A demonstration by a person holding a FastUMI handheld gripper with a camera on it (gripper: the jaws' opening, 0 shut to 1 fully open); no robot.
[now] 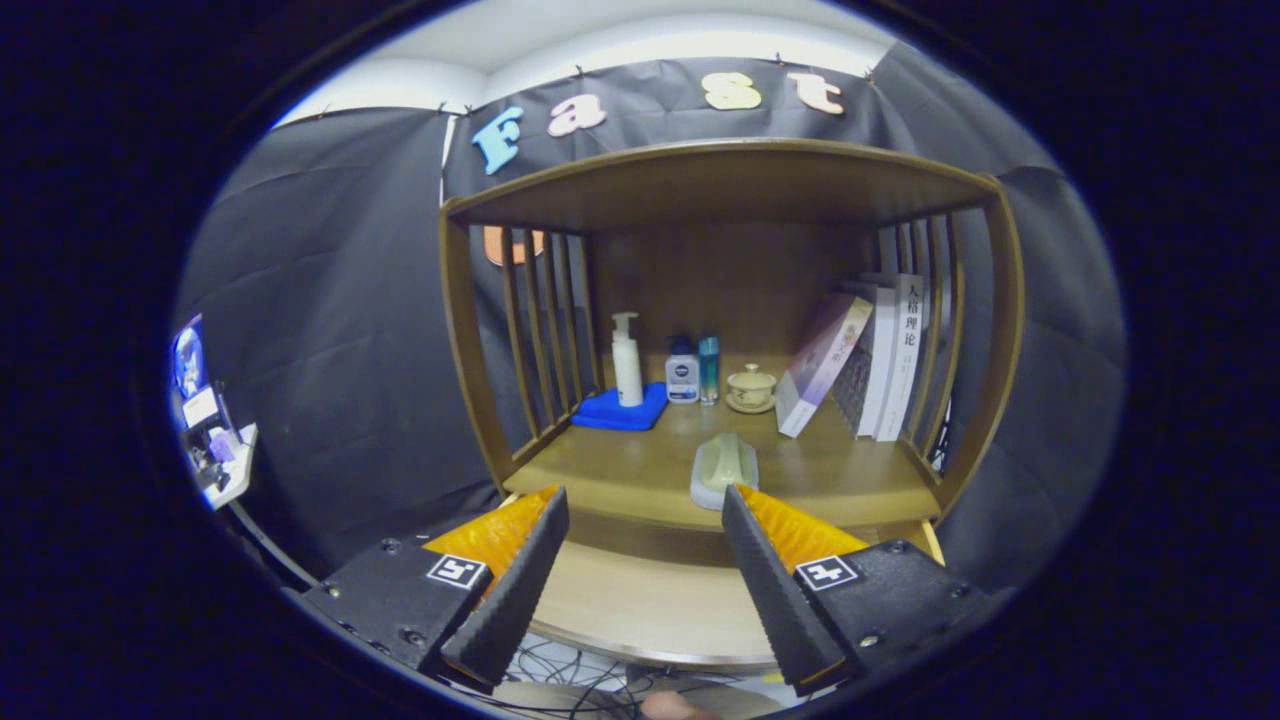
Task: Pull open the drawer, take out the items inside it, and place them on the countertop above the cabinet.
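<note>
Hovering over the pulled-out drawer, the gripper has its fingers spread wide with nothing between them. Drawer sits open below the cabinet's countertop, its pale wood bottom showing between the two fingers, no item seen on that stretch.

Pale green oblong item, maybe a soap dish or lidded box, hard to tell, lies on the countertop near its front edge, just ahead of the fingertip at 3 o'clock of the gap and touching nothing else.

Further back on the countertop, toward 12 o'clock from the fingers:
- white pump bottle standing upright on a blue cloth, at about 11 o'clock
- small white-capped bottle and slim teal bottle side by side, just beside the cloth
- small lidded cup on a saucer, next to the teal bottle
- books at 1 o'clock, one leaning against the rest, which stand by the slatted side rail.

Cables lie on the floor under the drawer front, at 6 o'clock.
</note>
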